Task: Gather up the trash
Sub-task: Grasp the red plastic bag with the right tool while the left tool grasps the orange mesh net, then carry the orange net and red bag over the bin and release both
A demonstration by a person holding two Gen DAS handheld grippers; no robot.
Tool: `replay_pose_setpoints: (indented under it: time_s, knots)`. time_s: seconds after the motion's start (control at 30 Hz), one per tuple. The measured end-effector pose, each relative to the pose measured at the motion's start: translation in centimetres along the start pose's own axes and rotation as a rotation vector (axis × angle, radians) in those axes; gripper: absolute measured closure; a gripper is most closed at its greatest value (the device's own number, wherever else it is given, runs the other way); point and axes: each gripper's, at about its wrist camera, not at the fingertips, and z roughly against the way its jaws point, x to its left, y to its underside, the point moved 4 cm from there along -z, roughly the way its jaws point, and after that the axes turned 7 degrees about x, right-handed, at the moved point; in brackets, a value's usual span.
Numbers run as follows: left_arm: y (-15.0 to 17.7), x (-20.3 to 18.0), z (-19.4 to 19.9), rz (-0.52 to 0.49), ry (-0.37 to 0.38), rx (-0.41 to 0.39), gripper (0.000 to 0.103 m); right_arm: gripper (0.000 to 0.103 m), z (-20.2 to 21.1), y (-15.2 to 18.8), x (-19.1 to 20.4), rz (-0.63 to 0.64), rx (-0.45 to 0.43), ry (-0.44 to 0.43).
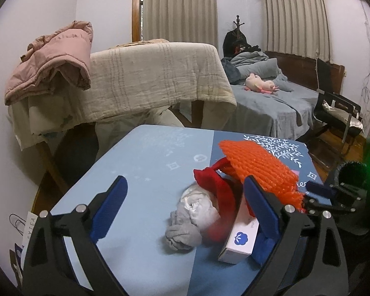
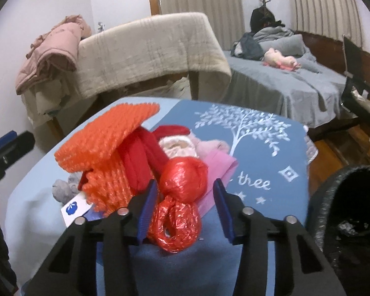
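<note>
right tongs [image 2: 185, 212]: spread wide around red bag [image 2: 182, 197] | left tongs [image 1: 185, 212]: spread wide, nothing held | risk: orange net [image 2: 103, 148] could be knocked off table [image 2: 271, 153]

trash pile [image 2: 145, 162] on table [image 2: 271, 153] (bin [image 2: 342, 197] right)

The left gripper [image 1: 185, 204] was held low and level with its jaws spread wide. The right gripper [image 2: 185, 209] sat just as low, jaws parted, its blue fingers [image 2: 147, 209] forward.
</note>
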Motion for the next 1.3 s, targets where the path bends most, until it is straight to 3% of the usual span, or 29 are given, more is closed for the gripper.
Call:
replay_pose_setpoints:
  time_s: [0.2,0.3,0.7,0.83,1.07,1.3]
  knots:
    - [-0.1,-0.6,-0.4,-0.006,0.041,0.016,0.011,0.080,-0.8,0.4,0.1,-0.001,0.036,-0.052]
    - [-0.2,-1.3,-0.3,-0.017,0.064,0.019,0.018,0.085,-0.6,0.3,0.1,0.004,0.037,-0.066]
    - [-0.6,-5.4,-1.4,-0.072,0.173,0.064,0.025,0.087,3.2,-1.2,-1.6,0.002,-0.034,-0.032]
    - [0.0,-6.2,-2.6,-0.079,0.207,0.112,0.043,0.087,4.0,-1.2,-2.4,-0.009,-0.039,-0.015]
    - [0.6,-6.7,-3.8,-0.061,0.261,0.152,0.091,0.087,4.6,-1.0,-2.7,-0.006,-0.039,-0.011]
    - [-0.4,-6.0,-2.2,-0.046,0.242,0.088,0.096,0.087,6.1,-1.0,-2.5,0.010,-0.062,-0.012]
